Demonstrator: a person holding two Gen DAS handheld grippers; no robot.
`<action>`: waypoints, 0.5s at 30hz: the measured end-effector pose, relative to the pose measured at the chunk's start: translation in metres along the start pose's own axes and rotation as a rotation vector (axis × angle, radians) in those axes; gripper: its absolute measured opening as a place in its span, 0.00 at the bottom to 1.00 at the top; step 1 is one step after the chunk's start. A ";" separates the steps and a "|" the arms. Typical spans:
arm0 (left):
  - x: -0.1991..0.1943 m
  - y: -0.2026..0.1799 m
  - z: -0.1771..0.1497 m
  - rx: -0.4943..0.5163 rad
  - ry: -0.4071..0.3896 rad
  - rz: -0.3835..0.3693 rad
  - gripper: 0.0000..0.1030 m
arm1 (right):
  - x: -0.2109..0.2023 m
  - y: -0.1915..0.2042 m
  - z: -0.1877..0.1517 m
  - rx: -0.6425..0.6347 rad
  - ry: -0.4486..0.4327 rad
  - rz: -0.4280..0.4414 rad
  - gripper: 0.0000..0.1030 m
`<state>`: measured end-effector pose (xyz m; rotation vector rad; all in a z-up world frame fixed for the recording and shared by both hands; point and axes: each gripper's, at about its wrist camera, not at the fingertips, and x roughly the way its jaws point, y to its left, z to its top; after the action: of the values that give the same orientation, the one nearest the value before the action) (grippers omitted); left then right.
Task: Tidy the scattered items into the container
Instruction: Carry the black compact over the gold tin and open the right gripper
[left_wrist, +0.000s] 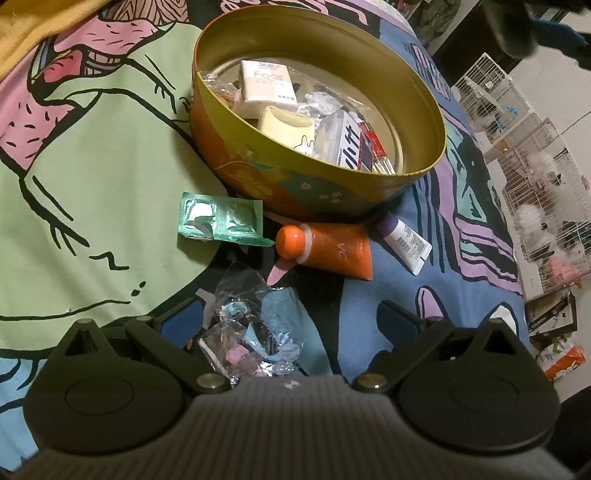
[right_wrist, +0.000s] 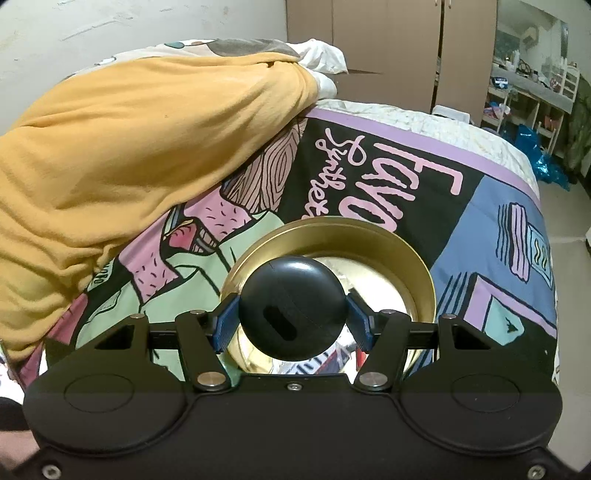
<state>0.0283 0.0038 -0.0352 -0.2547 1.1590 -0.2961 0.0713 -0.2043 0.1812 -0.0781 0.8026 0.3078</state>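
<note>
So the right tongs (right_wrist: 292, 320) were clamped on a round black case (right_wrist: 291, 306), blue pads pressed against both its sides, hanging right over the open gold tin (right_wrist: 424, 280) on the bed. The tin sat on that loud cartoon-print bedspread (right_wrist: 480, 229), next to a lumpy mustard-yellow blanket (right_wrist: 147, 147).

The left tongs (left_wrist: 288, 321) were spread wide with nothing gripped, just hovering over a crinkly clear wrapper with blue bits (left_wrist: 255, 328). Still lying loose in front of the tin (left_wrist: 229, 158): a green foil packet (left_wrist: 221, 221), an orange tube marked VC (left_wrist: 325, 247) and a little white tube with a purple cap (left_wrist: 406, 240), both tubes right up against its base. Inside the tin were tissue packs (left_wrist: 266, 85) and some small boxes.
</note>
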 end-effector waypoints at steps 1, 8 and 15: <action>0.000 0.000 0.000 0.000 0.000 -0.002 1.00 | 0.003 0.000 0.003 -0.001 -0.001 -0.005 0.57; 0.003 -0.005 -0.001 0.029 0.010 -0.010 1.00 | 0.033 -0.001 0.027 0.013 0.008 -0.028 0.57; 0.008 -0.004 -0.002 0.040 0.028 0.012 1.00 | 0.064 -0.005 0.037 0.052 0.037 -0.045 0.58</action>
<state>0.0292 -0.0030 -0.0408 -0.2086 1.1806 -0.3127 0.1401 -0.1872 0.1606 -0.0534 0.8441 0.2436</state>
